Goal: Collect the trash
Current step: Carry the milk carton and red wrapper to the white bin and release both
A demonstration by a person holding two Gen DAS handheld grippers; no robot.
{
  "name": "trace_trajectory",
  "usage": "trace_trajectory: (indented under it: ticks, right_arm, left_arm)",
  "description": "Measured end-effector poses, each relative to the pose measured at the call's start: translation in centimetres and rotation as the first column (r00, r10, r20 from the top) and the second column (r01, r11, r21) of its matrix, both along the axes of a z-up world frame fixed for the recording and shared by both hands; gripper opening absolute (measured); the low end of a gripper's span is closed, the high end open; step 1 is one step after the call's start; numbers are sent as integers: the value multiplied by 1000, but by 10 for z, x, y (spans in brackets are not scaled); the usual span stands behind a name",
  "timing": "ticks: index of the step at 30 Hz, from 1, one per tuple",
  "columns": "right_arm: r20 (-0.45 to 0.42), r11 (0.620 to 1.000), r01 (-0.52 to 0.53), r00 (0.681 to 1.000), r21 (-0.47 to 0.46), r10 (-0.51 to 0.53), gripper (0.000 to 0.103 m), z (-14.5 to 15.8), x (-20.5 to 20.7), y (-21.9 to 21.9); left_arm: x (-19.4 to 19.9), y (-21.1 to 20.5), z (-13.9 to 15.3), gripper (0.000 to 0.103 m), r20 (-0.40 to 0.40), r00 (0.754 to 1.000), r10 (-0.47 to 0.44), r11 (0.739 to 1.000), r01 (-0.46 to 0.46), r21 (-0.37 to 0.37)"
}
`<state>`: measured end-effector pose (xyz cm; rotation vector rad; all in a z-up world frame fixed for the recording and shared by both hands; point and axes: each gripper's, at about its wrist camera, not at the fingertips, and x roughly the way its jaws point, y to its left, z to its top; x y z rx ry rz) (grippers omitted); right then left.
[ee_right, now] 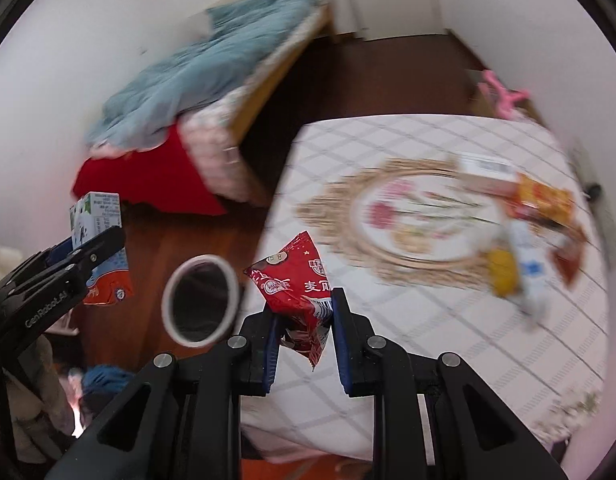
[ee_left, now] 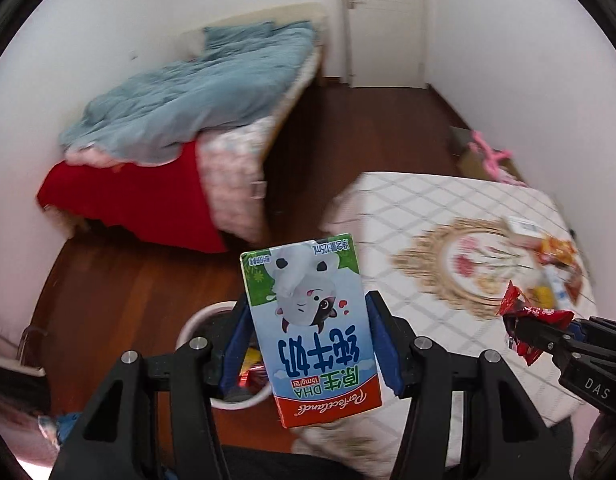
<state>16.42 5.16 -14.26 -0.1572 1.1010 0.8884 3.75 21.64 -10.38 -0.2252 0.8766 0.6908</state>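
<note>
My left gripper (ee_left: 308, 316) is shut on a small milk carton (ee_left: 312, 328), held upside down above a white round trash bin (ee_left: 195, 320) on the wooden floor. The carton also shows in the right wrist view (ee_right: 95, 216). My right gripper (ee_right: 301, 304) is shut on a red snack wrapper (ee_right: 295, 280), held at the table's left edge, just right of the bin (ee_right: 199, 300). The wrapper also shows in the left wrist view (ee_left: 524, 320). More wrappers and a small box (ee_right: 536, 204) lie on the table's far right.
A table with a white patterned cloth (ee_right: 428, 320) fills the right side. A bed with a blue quilt and red blanket (ee_left: 179, 120) stands at the back left. Pink items (ee_left: 488, 156) sit by the right wall. Clothes (ee_right: 99, 380) lie on the floor near the bin.
</note>
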Motion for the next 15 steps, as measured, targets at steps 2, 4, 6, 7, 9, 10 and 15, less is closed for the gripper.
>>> trace_trajectory:
  ticks: [2,4,6,7,9,10,15]
  right_arm:
    - [-13,999,-45,999,-4,45,25,-6,-14,34]
    - [-28,996,-85,996,-12,85,25,-16,-25,67]
    - [-43,992,-123,992,-31,122,25,-29,-35,100]
    - [-57,989,-140,989,-41,137,25,-38,-41,118]
    - [-94,982,-176,981,-66,169,25,-60,-50,153]
    - [-107,980,-185,978,-73,177,25,-69,-53,164]
    - [-187,954,-254,957,-160,223,25,-137,-69,235]
  left_arm:
    - [-16,25,-7,52,-10,999,41,999,-41,-4]
    - [-30,50,-17,52,-18,997,76,997,-77,-27]
    - [-41,74,-32,52,-29,994,101,992,-103,-67]
    - [-47,88,-40,52,-38,993,111,989,-114,-96]
    - [-58,119,-65,52,-67,988,140,977,-149,-153]
    - [-63,132,-77,52,-80,985,151,968,-164,-190]
    - [-84,190,-143,52,-149,968,201,906,-241,-347]
